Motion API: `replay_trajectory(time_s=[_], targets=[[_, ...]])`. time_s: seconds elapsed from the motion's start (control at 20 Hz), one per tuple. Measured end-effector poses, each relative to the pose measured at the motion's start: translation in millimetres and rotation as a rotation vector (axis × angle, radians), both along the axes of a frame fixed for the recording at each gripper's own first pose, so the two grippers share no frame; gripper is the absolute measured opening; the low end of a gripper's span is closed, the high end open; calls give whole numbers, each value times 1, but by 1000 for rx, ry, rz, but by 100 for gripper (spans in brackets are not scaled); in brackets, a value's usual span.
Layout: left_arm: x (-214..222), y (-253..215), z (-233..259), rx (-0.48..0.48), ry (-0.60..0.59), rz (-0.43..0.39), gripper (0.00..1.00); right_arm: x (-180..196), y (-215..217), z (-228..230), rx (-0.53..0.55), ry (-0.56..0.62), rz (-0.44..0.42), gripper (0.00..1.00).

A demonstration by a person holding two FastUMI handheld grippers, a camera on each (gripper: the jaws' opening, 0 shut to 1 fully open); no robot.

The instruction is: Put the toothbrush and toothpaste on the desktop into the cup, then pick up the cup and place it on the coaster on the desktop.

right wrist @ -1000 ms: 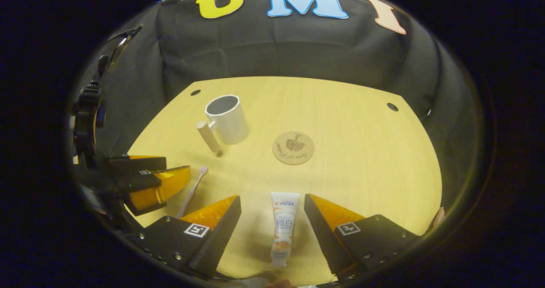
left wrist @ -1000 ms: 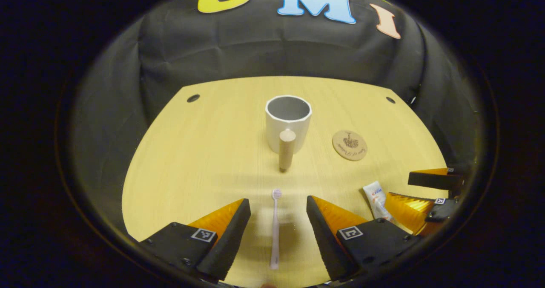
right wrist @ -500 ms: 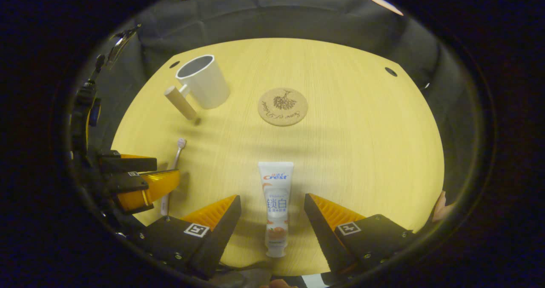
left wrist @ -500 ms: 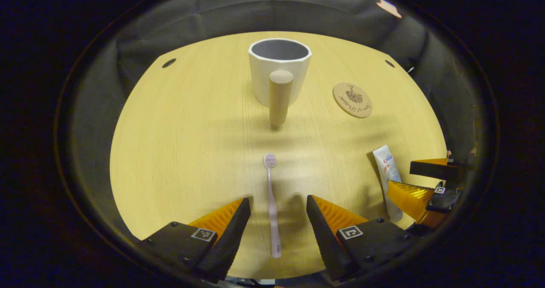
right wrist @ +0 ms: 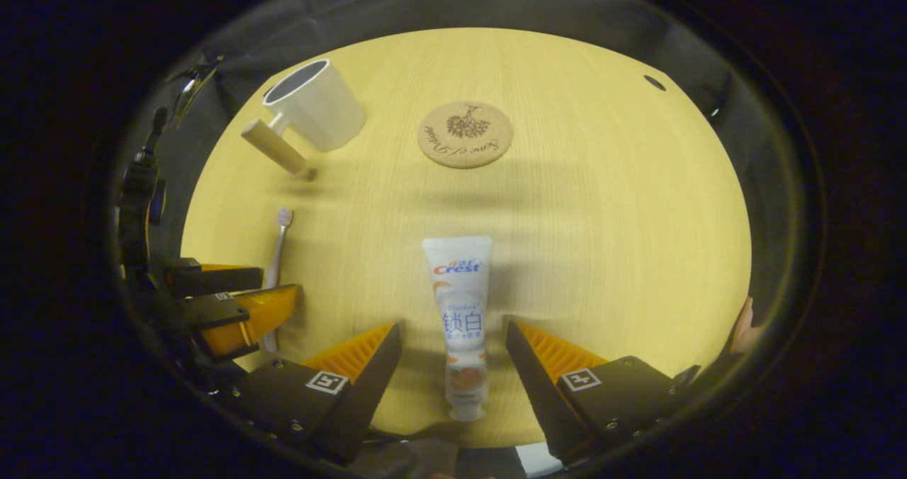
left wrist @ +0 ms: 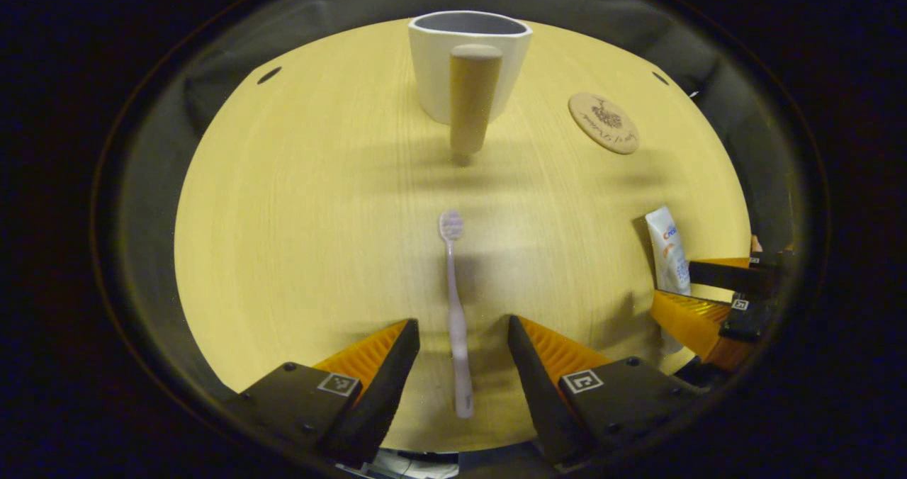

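Observation:
A pale pink toothbrush (left wrist: 453,302) lies flat on the wooden desktop (left wrist: 297,210), its handle between the fingers of my open left gripper (left wrist: 460,331). A white toothpaste tube (right wrist: 459,316) lies lengthwise between the fingers of my open right gripper (right wrist: 453,334), cap end toward me. The white cup (left wrist: 468,57) with a wooden handle (left wrist: 472,96) stands upright at the far side, straight ahead of the left gripper. A round cork coaster (right wrist: 464,134) lies to the cup's right. The right gripper view also has the cup (right wrist: 315,103), the toothbrush (right wrist: 278,252) and the left gripper (right wrist: 234,302).
Two small dark holes (left wrist: 269,75) (left wrist: 660,78) mark the desktop's far corners. Black cloth walls surround the table. In the left gripper view the right gripper (left wrist: 716,298) sits over the toothpaste (left wrist: 669,249) near the right edge. A hand (right wrist: 744,323) shows at the right.
Both grippers have dropped lower and moved forward. The toothbrush and the toothpaste now lie deeper between their fingers, and the cup and coaster appear closer. Nothing on the table has moved.

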State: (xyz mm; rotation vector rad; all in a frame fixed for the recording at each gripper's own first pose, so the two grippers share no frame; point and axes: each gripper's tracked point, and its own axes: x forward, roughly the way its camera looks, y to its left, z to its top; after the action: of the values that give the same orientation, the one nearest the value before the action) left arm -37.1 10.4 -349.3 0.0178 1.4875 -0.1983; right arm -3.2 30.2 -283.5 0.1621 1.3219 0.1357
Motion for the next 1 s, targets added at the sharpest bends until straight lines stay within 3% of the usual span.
replay_trajectory(time_s=[0.05, 0.1, 0.15, 0.2, 0.25, 0.35, 0.4, 0.45, 0.5, 0.55, 0.6, 0.7, 0.75, 0.9, 1.0], targets=[[-1, 0, 1, 9, 4, -8, 88, 0, -1, -2, -8, 7, 1, 93], [1, 3, 0, 27, 1, -19, 82, -1, 0, -3, -9, 13, 7, 93], [1, 2, 1, 33, -3, -28, 84, -1, -1, -5, -19, 17, 9, 92], [0, 2, 2, 33, -4, -39, 73, -2, 1, -6, -16, 23, 14, 87], [0, 2, 1, 33, -5, -42, 71, -3, 0, -7, -20, 28, 14, 85], [-1, 2, 2, 30, -3, -28, 66, -5, 3, -10, -24, 40, 20, 69], [0, 2, 2, 29, -4, -24, 52, -6, 4, -11, -26, 41, 28, 69], [0, 3, 2, 27, -6, -23, 46, -7, -1, -12, -54, 41, 25, 69], [1, 5, 2, 38, -14, -24, 46, -6, 0, -14, -53, 42, 25, 54], [-1, 5, 1, 29, -7, -3, 39, -10, 2, -15, -47, 53, 26, 45], [1, 5, 2, 23, -13, -4, 24, -11, 3, -15, -44, 59, 28, 47], [2, 6, 3, 29, -16, 1, 19, -10, 0, -14, -56, 53, 5, 43], [1, 7, 3, 26, -17, -6, 19, -10, 1, -16, -49, 57, 2, 34], [1, 7, 4, 14, -27, -4, 16, -8, 1, -16, -39, 48, -19, 26], [2, 6, 3, 6, -35, -1, 13, -7, 2, -14, -15, 34, -46, 26]])
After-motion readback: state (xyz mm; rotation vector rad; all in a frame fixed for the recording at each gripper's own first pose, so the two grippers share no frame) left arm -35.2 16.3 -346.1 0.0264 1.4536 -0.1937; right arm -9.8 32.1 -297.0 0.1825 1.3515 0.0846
